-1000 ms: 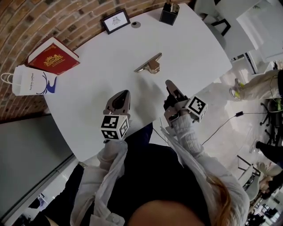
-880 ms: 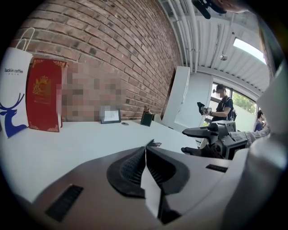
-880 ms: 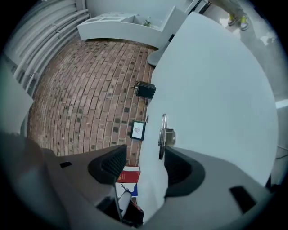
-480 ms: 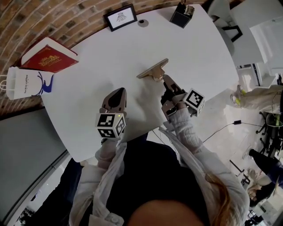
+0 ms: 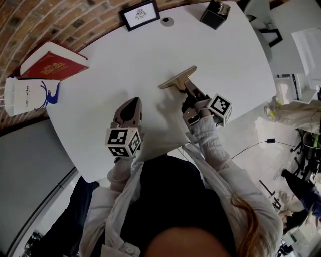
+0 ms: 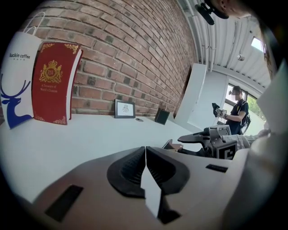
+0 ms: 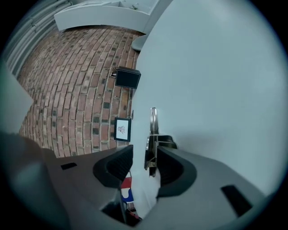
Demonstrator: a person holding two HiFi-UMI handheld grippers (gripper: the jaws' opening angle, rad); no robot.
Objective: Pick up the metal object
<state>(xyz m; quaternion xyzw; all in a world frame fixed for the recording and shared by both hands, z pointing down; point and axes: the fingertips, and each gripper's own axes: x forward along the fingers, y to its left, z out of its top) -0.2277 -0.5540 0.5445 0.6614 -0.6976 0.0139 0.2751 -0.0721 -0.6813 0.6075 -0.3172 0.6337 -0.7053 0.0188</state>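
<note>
The metal object point(image 5: 178, 79), a flat brass-coloured bar with a spring clip, lies on the white round table point(image 5: 225, 55). My right gripper point(image 5: 188, 90) has its tips at the clip's near end. In the right gripper view the metal object point(image 7: 153, 121) stands between the jaws of my right gripper point(image 7: 145, 152), which are closing; a gap still shows on the left side. My left gripper point(image 5: 131, 104) hovers over the table to the left, apart from the object. In its own view the left gripper point(image 6: 145, 150) is shut and holds nothing.
A red book point(image 5: 52, 62) and a white paper bag point(image 5: 25, 95) sit at the table's left edge by the brick wall. At the far side stand a framed picture point(image 5: 141, 14) and a black box point(image 5: 214, 15). A person point(image 6: 234, 112) stands off to the right.
My right gripper has moved forward to the metal object and now straddles its near end. The left gripper has stayed almost where it was.
</note>
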